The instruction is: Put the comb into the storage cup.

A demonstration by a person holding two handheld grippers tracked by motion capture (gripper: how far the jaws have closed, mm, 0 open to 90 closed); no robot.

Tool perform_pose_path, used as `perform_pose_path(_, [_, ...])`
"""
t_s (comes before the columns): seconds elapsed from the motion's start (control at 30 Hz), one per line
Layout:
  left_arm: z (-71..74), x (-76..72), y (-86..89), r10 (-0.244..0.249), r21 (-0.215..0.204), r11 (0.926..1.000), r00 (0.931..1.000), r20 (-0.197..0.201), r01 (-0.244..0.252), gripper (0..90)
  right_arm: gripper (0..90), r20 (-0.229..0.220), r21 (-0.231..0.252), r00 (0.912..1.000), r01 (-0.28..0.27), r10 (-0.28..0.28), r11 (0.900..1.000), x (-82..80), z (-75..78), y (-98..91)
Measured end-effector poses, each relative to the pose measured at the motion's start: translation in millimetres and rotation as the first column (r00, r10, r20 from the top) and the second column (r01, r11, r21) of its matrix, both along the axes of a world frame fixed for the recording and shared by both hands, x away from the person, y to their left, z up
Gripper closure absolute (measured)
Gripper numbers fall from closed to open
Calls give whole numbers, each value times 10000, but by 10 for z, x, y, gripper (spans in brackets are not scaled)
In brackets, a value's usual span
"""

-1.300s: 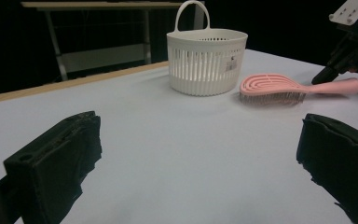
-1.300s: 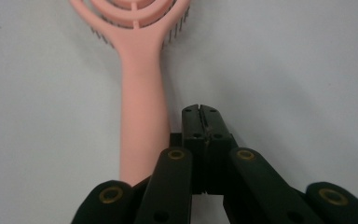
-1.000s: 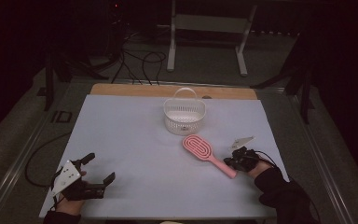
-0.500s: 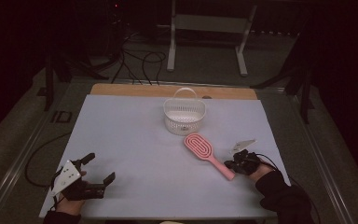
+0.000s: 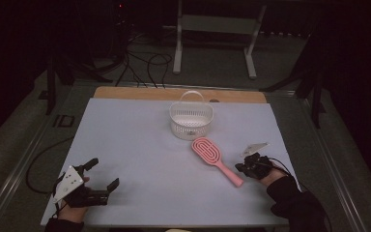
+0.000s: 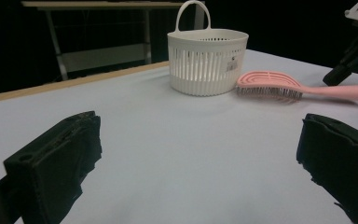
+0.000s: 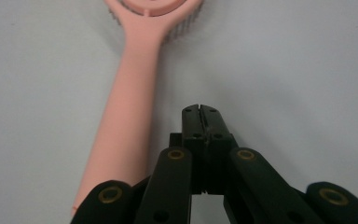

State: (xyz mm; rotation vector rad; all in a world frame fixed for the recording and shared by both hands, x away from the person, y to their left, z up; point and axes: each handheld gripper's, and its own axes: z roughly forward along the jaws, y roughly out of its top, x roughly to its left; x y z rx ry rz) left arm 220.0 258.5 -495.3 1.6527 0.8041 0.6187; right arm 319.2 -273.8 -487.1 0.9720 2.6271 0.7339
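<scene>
Nearest the person, the left gripper (image 5: 101,186) rests at the table's (image 5: 140,145) front left with its jaws spread wide on nothing. The right gripper (image 5: 244,167) has its jaws pressed together and empty, just beside the handle end of the pink hairbrush (image 5: 216,160) (alongside it, not around it). Farther back stands the white basket (image 5: 191,120). Closed like this, the jaws would likely shove the handle aside, skidding the brush rather than lifting it.
</scene>
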Motion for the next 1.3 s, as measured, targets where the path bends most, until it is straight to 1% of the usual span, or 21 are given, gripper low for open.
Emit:
perform_pose_path(0.03, [0, 0, -1, 2, 1, 10000, 10000, 2, -2, 0, 900, 53, -29, 9999, 123, -123, 9999, 0, 15, -3])
perform_pose_path(0.17, [0, 0, -3, -3, 12, 10000, 10000, -6, 3, 0, 900, 194, -173, 9993, 310, -307, 9994, 1, 68, 0])
perform_pose_path(0.23, [1, -1, -2, -11, 20, 10000, 10000, -3, 11, 0, 900, 248, -161, 9987, 452, -448, 9989, 3, 96, 4])
perform_pose_path(0.37, [0, -1, -4, -8, 17, 10000, 10000, -8, 8, 0, 853, 391, -142, 9978, 542, -536, 9984, -10, 165, 29])
perform_pose_path(0.43, [0, -2, -5, -14, 21, 10000, 10000, -13, 14, 0, 829, 535, -130, 9970, 559, -552, 9984, -19, 200, 48])
perform_pose_path(0.57, [1, -2, -6, -12, 24, 10000, 10000, -6, 12, 0, 766, 676, -7, 9964, 506, -505, 9987, -41, 270, 85])
perform_pose_path(0.67, [2, -1, -3, 27, 37, 10000, 10000, 6, -27, 0, 702, 488, 152, 9967, 635, -642, 9979, -53, 316, 118])
perform_pose_path(0.8, [1, -2, -5, 0, 30, 10000, 10000, 0, 0, 0, 592, 254, 137, 9967, 771, -775, 9969, -64, 371, 162])
perform_pose_path(0.9, [0, -1, -6, -4, 18, 10000, 10000, -12, 4, 0, 529, 250, 136, 9959, 868, -871, 9961, -71, 400, 192])
perform_pose_path(1.03, [2, 0, -4, -6, 17, 10000, 10000, -3, 6, 0, 445, 71, 57, 9964, 844, -844, 9964, -69, 407, 234])
perform_pose_path(1.3, [2, 0, -2, -21, -4, 10000, 10000, -3, 21, 0, 221, -374, -48, 9957, 840, -842, 9965, -55, 401, 329])
